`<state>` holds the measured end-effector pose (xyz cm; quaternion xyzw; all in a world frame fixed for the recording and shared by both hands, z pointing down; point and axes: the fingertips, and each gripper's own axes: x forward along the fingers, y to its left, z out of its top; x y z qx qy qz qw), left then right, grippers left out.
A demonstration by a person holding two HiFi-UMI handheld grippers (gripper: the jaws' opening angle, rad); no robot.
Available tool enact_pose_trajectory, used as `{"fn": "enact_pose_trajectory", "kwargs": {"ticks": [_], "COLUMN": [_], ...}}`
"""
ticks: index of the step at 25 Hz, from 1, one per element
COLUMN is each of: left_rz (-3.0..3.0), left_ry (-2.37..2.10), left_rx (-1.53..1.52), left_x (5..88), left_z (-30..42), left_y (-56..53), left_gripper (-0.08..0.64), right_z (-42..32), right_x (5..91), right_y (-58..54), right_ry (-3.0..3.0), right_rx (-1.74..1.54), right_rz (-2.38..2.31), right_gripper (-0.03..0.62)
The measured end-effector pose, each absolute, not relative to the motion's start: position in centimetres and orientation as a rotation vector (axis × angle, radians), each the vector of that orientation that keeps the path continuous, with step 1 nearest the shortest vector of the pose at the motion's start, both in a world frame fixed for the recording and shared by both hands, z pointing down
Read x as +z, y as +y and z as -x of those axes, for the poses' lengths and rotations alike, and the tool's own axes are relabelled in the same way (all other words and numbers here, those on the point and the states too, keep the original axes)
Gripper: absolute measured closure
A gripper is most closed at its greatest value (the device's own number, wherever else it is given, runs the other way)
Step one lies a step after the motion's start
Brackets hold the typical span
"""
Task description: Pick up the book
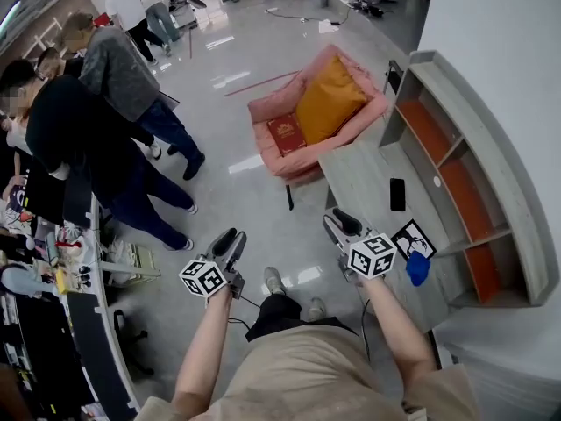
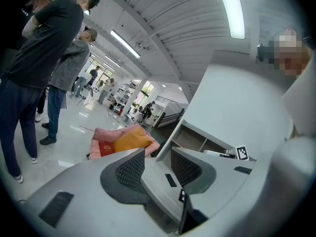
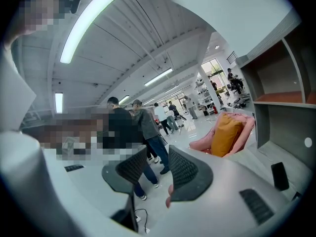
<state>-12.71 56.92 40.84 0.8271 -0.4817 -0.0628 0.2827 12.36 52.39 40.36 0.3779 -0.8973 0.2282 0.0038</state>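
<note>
The book (image 1: 286,133) is red and lies on the seat of a pink armchair (image 1: 267,110), beside an orange cushion (image 1: 329,99). It is across the floor, well ahead of both grippers. In the left gripper view the book (image 2: 105,147) shows to the left of the jaws. My left gripper (image 1: 230,239) (image 2: 158,154) is held in the air, jaws a little apart with nothing between them. My right gripper (image 1: 337,220) (image 3: 159,154) hovers by the near corner of the grey desk (image 1: 364,178), its jaws also apart and empty.
On the desk lie a black phone (image 1: 397,194), a marker card (image 1: 412,235) and a blue object (image 1: 418,268). A grey shelf unit (image 1: 478,147) stands right of it. Several people (image 1: 96,103) stand at the left beside a cluttered table (image 1: 83,274).
</note>
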Motion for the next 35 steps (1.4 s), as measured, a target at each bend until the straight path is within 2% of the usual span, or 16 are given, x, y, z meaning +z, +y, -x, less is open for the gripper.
{"fn": "enact_pose_trajectory", "kwargs": {"ticks": [20, 35], "left_rz": [-2.252, -2.227], "left_ry": [-1.087, -1.029], "left_rx": [-0.187, -0.227], "left_x": [42.5, 44.7], "left_z": [21.2, 27.4], "left_y": [39.1, 33.1], "left_gripper": [0.396, 0.396], "right_z": [-2.7, 2.4], "right_x": [39.6, 41.3], "right_y": [38.5, 33.5], "right_ry": [-2.714, -2.665], "right_rx": [0.683, 0.694], "right_rz": [-1.359, -1.45], "right_gripper": [0.468, 0.468]}}
